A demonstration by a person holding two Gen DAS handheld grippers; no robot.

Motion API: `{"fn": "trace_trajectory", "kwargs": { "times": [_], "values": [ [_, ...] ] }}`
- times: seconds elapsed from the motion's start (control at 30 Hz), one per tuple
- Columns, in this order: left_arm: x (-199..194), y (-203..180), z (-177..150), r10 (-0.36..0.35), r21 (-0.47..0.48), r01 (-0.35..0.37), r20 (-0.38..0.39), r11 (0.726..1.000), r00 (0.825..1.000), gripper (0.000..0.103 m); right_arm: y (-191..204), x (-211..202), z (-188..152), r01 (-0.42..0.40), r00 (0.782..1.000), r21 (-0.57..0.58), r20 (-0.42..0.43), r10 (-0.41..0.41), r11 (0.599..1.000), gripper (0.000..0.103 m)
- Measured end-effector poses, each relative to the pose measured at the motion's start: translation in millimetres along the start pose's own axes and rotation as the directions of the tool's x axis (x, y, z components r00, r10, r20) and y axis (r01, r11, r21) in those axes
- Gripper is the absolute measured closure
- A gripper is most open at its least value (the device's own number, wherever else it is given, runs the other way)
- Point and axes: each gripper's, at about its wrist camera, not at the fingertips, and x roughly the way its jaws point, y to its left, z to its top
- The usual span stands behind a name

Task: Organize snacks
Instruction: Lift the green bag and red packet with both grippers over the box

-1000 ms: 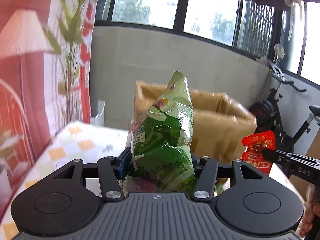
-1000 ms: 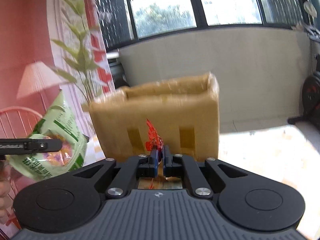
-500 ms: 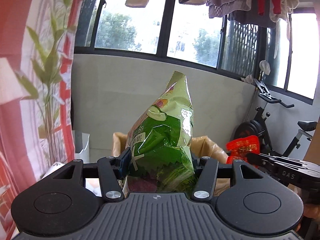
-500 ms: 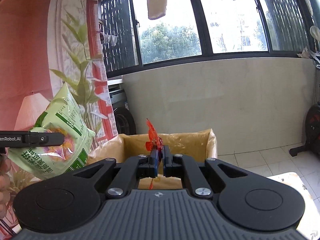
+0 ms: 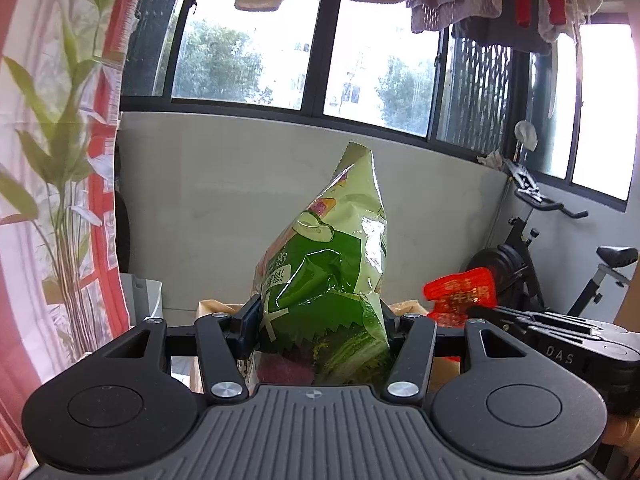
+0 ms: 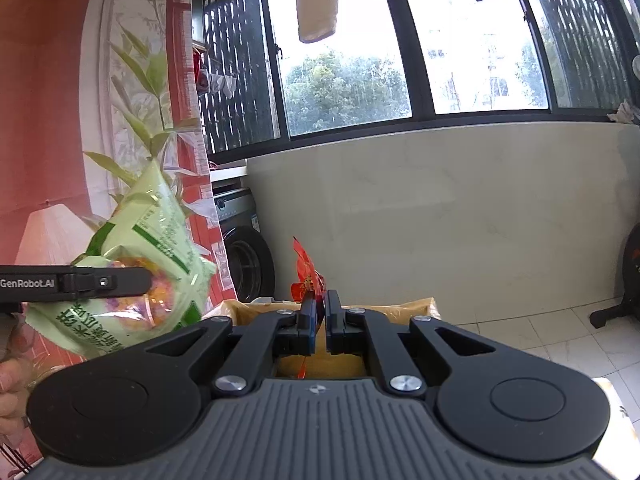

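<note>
The left tongs (image 5: 320, 320) clamp a green snack bag (image 5: 332, 264) that stands upright between them, blocking most of the cardboard box (image 5: 212, 308) behind. The right tongs (image 6: 319, 312) are pinched narrow on a thin red packet (image 6: 306, 272), above the box's open top. An exercise bike (image 5: 560, 248) stands at right; a washing machine (image 6: 244, 252) by the curtain (image 6: 80, 100).

The left gripper (image 6: 120, 280) carries the white lettering "GenRobot.AI" along its side, read in the right wrist view. The right gripper (image 5: 472, 312) shows the raised letters "DAS" on its dark body. The green snack bag (image 5: 328, 280) and the red snack packet (image 5: 460, 290) bear Chinese characters, too distorted to read.
</note>
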Motion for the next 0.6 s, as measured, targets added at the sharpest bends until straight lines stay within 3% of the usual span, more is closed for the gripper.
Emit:
{"fn": "trace_trajectory", "kwargs": {
  "times": [0.27,0.6],
  "values": [
    [46.0,-0.6,8.4,-0.027,-0.007,0.027,0.002,1.0,1.0,0.045,-17.3,58.9,-17.2,0.043,0.993,0.09,-0.115,-0.032,0.995,0.099],
    [77.4,-13.7,-3.7,-0.063,0.0,0.063,-0.041,0.998,0.997,0.045,-26.6,68.1,-35.3,0.086,0.981,0.089,-0.182,-0.069,0.992,0.098]
  ]
}}
